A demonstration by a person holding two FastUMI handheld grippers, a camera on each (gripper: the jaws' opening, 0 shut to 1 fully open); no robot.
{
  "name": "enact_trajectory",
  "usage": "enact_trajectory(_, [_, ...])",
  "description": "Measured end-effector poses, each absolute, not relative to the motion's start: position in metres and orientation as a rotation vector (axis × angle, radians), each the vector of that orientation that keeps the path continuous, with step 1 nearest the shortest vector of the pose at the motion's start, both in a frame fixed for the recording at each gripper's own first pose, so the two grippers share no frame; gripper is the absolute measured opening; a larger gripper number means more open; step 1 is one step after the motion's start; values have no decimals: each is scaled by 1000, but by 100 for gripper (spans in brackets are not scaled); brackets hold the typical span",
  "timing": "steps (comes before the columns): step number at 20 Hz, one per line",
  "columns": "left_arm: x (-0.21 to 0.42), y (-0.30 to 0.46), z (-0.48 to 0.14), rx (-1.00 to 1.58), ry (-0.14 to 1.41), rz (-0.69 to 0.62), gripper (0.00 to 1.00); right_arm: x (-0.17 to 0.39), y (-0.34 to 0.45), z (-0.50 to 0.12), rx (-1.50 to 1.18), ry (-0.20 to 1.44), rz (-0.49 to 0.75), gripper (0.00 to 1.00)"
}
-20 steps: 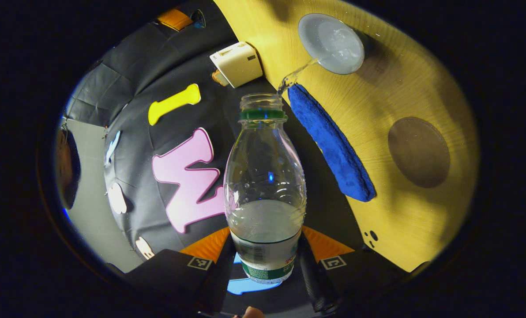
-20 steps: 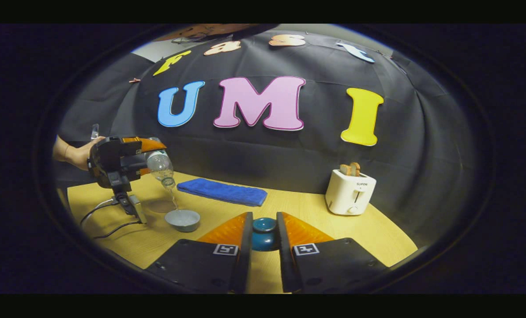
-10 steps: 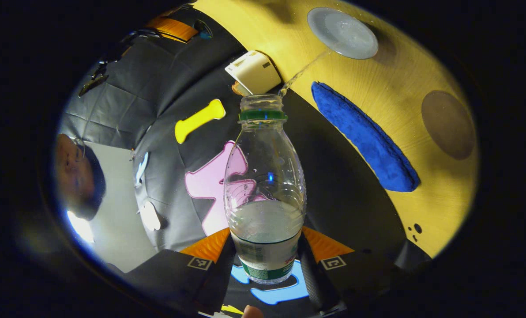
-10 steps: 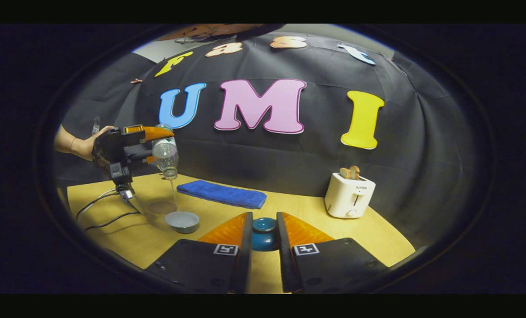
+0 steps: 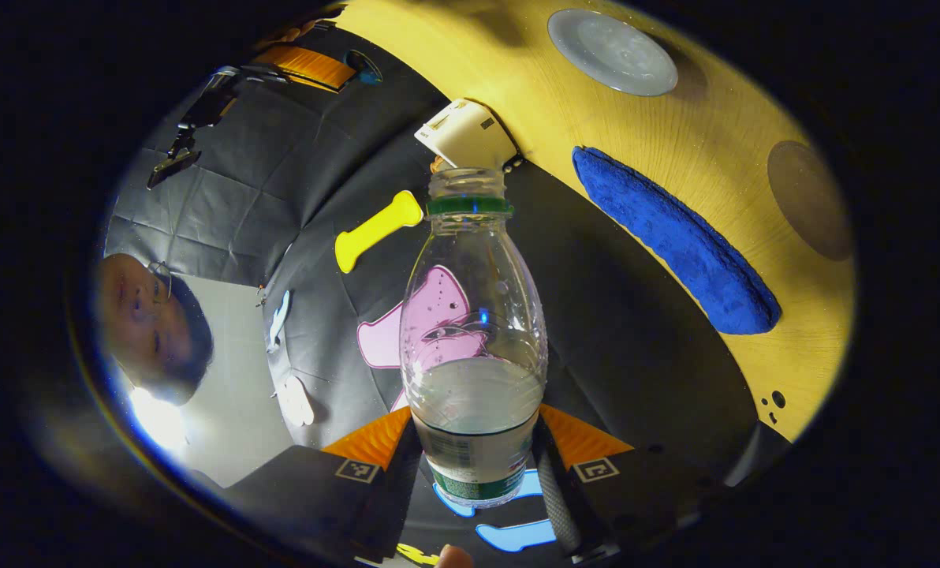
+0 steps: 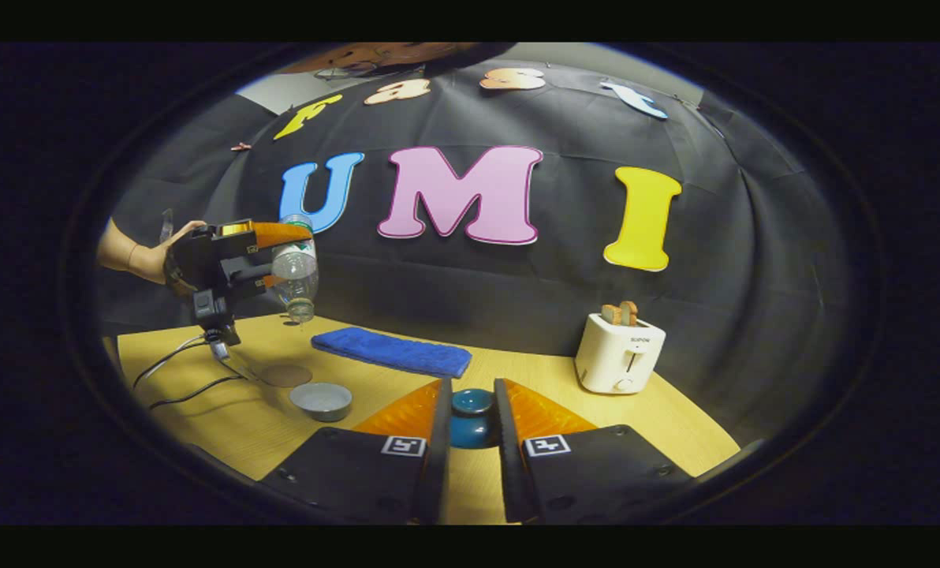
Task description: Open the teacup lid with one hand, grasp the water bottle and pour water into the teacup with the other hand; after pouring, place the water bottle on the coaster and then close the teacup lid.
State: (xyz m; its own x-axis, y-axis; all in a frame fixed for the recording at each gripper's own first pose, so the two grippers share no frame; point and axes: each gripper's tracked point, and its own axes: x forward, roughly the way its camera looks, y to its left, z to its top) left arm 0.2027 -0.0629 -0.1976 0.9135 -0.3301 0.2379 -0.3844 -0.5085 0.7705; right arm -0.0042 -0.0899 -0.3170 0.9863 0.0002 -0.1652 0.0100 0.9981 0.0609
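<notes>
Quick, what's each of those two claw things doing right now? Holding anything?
Left gripper: closed on the water bottle, held up above the table.
Right gripper: closed on the teacup lid.

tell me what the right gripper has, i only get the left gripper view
observer: the right gripper is shut on the teal teacup lid, held above the table.
operator: is the bottle upright
observer: no, the water bottle hangs mouth down in the left gripper, above the table, with no stream showing.
operator: anything near the coaster
observer: black cables lie on the table beside the coaster.
</notes>
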Motion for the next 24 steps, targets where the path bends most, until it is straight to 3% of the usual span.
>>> enact_trajectory(1, [203,-63,-198,2142,-506,72,73,-4,-89,-317,63,167,-4,26])
enact_trajectory(2, [204,-63,-200,2141,-502,70,73,-3,-89,-317,64,166,-3,36])
enact_trajectory(5, [207,-59,-203,2129,-469,65,73,-2,-87,-317,66,167,-1,26])
enact_trajectory(7, [208,-47,-204,2051,-395,69,74,-1,-86,-318,73,170,-3,28])
enact_trajectory(11, [197,-28,-215,1685,-204,20,73,5,-79,-321,73,177,-5,36])
enact_trajectory(14, [186,-23,-217,1341,-105,-4,73,11,-70,-323,74,181,2,36])
enact_trajectory(15, [186,-21,-217,1229,-89,-17,74,13,-67,-323,74,184,3,26])
enact_trajectory(17, [189,-28,-220,1007,-72,-41,74,18,-60,-323,76,183,11,36])
enact_trajectory(19, [196,-29,-226,782,-24,-56,73,23,-51,-323,76,185,23,31])
enact_trajectory(23, [210,-36,-255,336,79,-112,74,29,-38,-323,74,191,39,36])
enact_trajectory(24, [211,-37,-261,278,97,-117,74,31,-36,-323,74,194,42,31])
